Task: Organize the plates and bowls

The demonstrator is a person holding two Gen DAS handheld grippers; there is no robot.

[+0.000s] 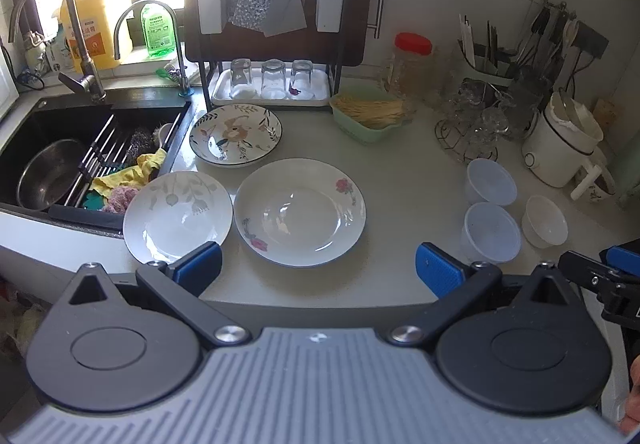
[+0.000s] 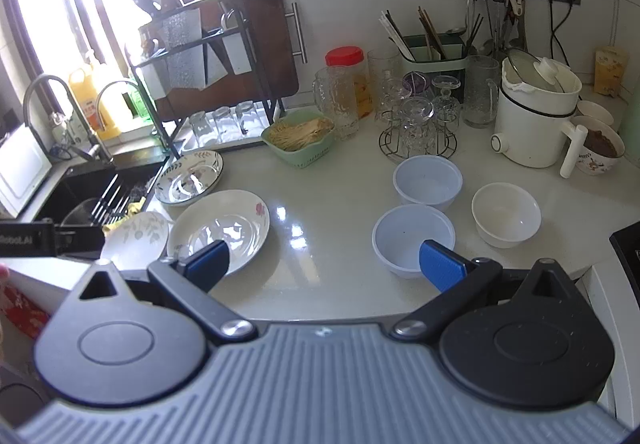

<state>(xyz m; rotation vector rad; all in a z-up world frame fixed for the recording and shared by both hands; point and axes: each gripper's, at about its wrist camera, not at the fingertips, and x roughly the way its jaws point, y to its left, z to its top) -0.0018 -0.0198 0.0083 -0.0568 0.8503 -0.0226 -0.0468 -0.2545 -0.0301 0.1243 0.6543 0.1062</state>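
Looking at the counter (image 1: 400,180), everything is easiest to place from the big rose plate (image 1: 300,211) sitting in the middle. Touching its sink-side edge is a pale leaf plate (image 1: 178,216), which hangs a bit over the black sink (image 1: 80,132). Just behind the rose plate, toward the dish rack (image 1: 276,44), sits the dark-rimmed floral plate (image 1: 235,135). Well off to the other side of the rose plate are two clear plastic bowls (image 2: 427,180), one in front of the other, and a white ceramic bowl (image 2: 506,214) just beside them. A green basket (image 1: 370,116) is behind the rose plate too, next to the rack.

Both claws are spread wide with nothing in them. The left gripper (image 1: 318,272) hangs at the counter's front edge right before the rose plate, and the right gripper (image 2: 324,264) hovers between the rose plate and the nearer plastic bowl.
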